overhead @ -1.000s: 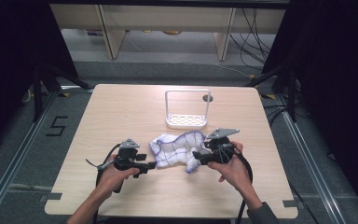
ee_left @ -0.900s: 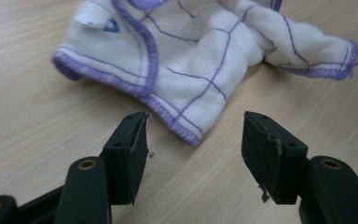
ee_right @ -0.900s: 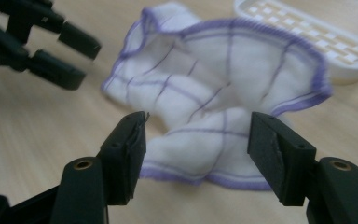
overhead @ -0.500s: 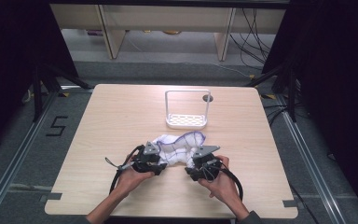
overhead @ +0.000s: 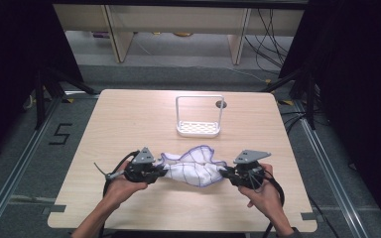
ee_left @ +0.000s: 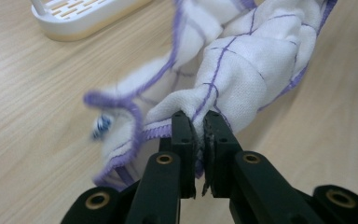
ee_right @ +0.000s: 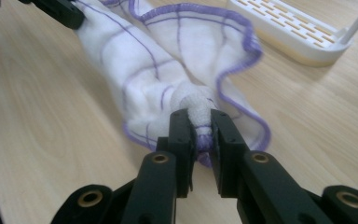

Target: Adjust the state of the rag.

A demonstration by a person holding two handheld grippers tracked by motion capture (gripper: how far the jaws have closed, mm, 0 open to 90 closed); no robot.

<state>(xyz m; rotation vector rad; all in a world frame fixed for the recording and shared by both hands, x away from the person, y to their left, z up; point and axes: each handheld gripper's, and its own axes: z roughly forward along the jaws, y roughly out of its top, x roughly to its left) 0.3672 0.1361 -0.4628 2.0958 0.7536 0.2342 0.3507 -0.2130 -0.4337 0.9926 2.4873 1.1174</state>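
A white cloth [overhead: 192, 166] with purple edging and purple grid lines hangs bunched between my two grippers near the table's front. My left gripper [overhead: 162, 172] is shut on the cloth's left end; in the left gripper view the black jaws pinch a fold of the cloth [ee_left: 242, 70] at my left gripper [ee_left: 197, 122]. My right gripper [overhead: 224, 173] is shut on the right end, and in the right gripper view the cloth [ee_right: 168, 60] stretches away from my right gripper [ee_right: 199, 119] toward the other hand's gripper [ee_right: 60, 10].
A white wire rack with a slotted base [overhead: 198, 128] stands at mid-table behind the cloth, seen also as rack [ee_left: 81, 14] and rack [ee_right: 291, 32]. A small round hole [overhead: 221, 104] marks the tabletop beyond it. The wooden table's front edge [overhead: 178, 225] lies close under the hands.
Both grippers have pulled apart, left going left and right going right, drawing the cloth out between them. It was bunched tightly between them half a second ago.
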